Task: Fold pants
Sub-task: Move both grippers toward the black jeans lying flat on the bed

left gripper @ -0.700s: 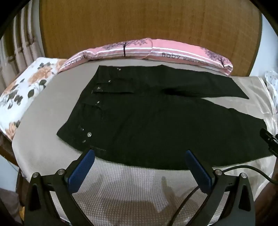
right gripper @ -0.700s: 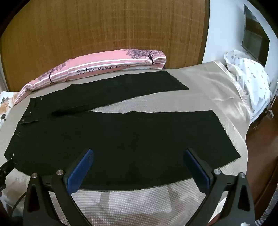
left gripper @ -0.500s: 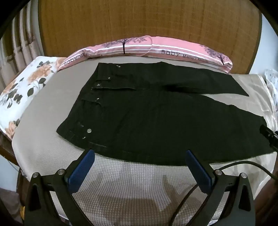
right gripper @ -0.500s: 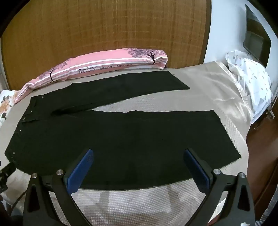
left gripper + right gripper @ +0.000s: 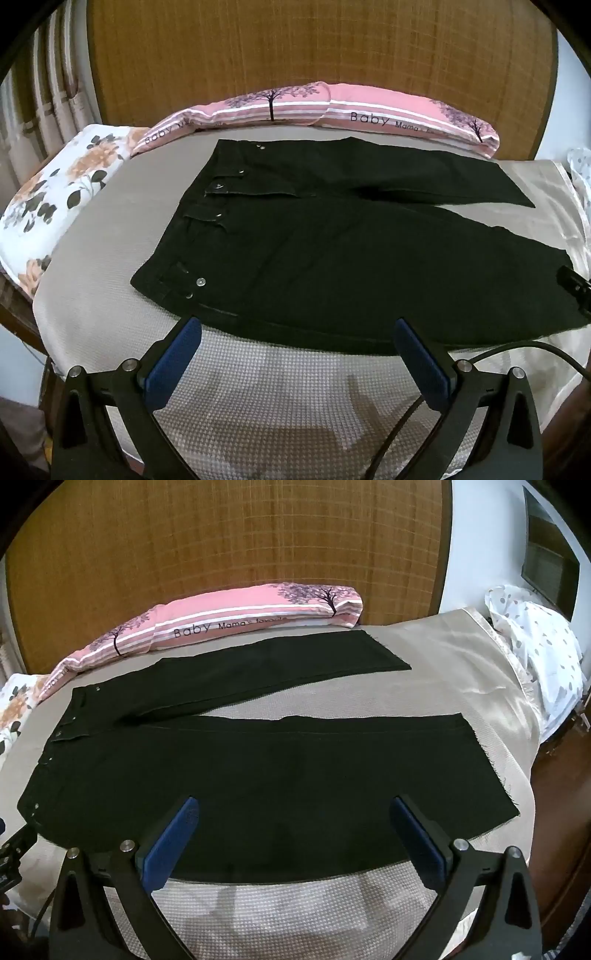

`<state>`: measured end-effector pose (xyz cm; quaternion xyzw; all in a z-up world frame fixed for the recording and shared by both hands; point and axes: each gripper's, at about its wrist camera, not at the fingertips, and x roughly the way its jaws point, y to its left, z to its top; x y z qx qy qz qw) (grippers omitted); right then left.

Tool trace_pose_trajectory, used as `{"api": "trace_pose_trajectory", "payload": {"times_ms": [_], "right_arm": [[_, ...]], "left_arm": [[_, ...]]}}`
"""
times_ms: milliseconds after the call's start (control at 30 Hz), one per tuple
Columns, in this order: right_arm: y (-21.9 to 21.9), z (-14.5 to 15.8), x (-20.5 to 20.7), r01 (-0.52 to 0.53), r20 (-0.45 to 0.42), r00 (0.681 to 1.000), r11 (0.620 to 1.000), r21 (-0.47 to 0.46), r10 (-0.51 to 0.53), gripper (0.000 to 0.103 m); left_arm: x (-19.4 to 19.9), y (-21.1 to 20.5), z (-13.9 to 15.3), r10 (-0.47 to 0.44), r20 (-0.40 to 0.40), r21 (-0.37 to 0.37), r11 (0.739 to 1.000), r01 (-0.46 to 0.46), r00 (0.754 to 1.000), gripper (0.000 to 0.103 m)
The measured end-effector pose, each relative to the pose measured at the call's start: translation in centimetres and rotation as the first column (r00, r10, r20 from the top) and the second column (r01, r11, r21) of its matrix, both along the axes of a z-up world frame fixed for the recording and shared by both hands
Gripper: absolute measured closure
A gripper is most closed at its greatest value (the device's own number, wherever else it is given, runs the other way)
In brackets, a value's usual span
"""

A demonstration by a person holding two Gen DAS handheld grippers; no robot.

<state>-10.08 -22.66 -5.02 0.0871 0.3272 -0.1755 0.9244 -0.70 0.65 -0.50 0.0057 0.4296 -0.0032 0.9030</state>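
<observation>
- Black pants (image 5: 332,251) lay spread flat on the bed (image 5: 110,229), unfolded, on its beige cover.
- The waistband (image 5: 192,236) sat toward the bed's left end, its metal studs catching light; the two legs ran toward the right end.
- The far leg (image 5: 280,672) lay along the bed's back edge, just in front of a pink pillow (image 5: 229,624), angled slightly away from the near leg (image 5: 295,782), with a wedge of bare cover between them.
- The near leg's hem (image 5: 491,760) showed frayed threads and stopped short of the bed's right edge.
- The left gripper (image 5: 297,354) hung over the front edge of the bed, tilted downward, jaws spread wide with nothing between them; its blue pads (image 5: 173,365) stood just short of the pants' near edge, below the waistband corner.
- The right gripper (image 5: 295,834) also stood released and empty, its pads (image 5: 417,842) seen over the near leg's lower edge; contact with the cloth could not be told.
- A floral pillow (image 5: 51,199) rested at the bed's left end, and a spotted white one (image 5: 543,657) beyond the right end.
- A woven wooden headboard (image 5: 295,59) rose behind the pink pillow.
- A black cable (image 5: 524,350) curved across the front right of the cover.
</observation>
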Motion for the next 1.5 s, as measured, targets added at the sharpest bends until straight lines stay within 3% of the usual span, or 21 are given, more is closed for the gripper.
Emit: {"api": "trace_pose_trajectory", "payload": {"times_ms": [367,1500], "right_arm": [[0.32,0.04,0.04,-0.004,-0.002,1.0,1.0,0.001,0.004,0.001],[0.93,-0.06,0.47,-0.018,-0.013,1.0,1.0,-0.019,0.017,0.001]], "left_arm": [[-0.01,0.01,-0.03,-0.019,-0.004,-0.03,0.999,0.019,1.0,0.0],[-0.32,-0.26,0.21,-0.024,0.001,-0.013,1.0,0.024,1.0,0.0]]}}
